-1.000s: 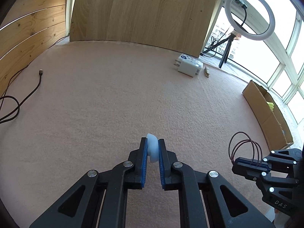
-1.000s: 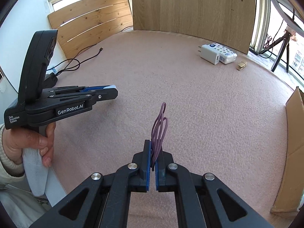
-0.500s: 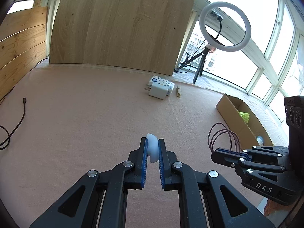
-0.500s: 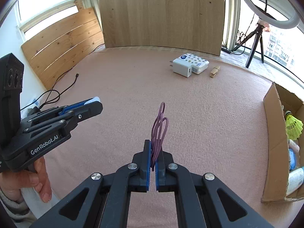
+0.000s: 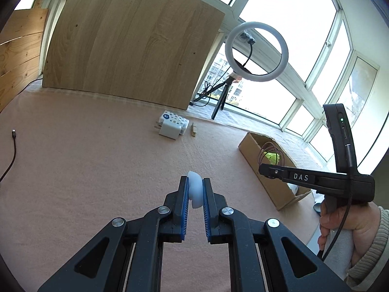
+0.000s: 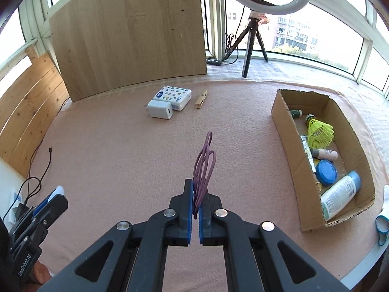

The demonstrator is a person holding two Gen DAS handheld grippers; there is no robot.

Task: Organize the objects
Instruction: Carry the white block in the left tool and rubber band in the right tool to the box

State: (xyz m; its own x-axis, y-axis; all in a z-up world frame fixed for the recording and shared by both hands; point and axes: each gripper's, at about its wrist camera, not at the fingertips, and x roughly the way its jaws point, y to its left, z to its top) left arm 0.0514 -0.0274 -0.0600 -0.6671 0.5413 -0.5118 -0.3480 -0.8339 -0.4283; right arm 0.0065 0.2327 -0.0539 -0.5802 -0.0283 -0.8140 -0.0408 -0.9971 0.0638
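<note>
The left claw (image 5: 195,192) is pinching a white rounded object (image 5: 195,191) between its blue pads, at the lower centre of the left wrist view. The object protrudes above the pad tips. The claw is held above the pink table (image 5: 97,150).

The right claw (image 6: 196,196) is pinching a bundle of purple loops (image 6: 204,168) at the lower centre of the right wrist view. The loops stand upright above the pad tips. In the left wrist view this claw appears at the right of the frame, with the loops in front of the cardboard box (image 5: 257,158).

The cardboard box (image 6: 284,133) sits on the table at the right of the right wrist view. It holds a yellow shuttlecock (image 6: 318,131), a blue lid (image 6: 327,171), a white bottle (image 6: 339,194) and several smaller tubes.

At the upper centre of the same view, a white charger (image 6: 160,109) lies touching a patterned tissue pack (image 6: 173,96). A wooden clothespin (image 6: 201,99) lies just beside the pack, to its right. A ring light (image 6: 263,7) on a tripod stands behind the table, near the windows. A wooden board (image 6: 128,36) leans at the back of the table.
</note>
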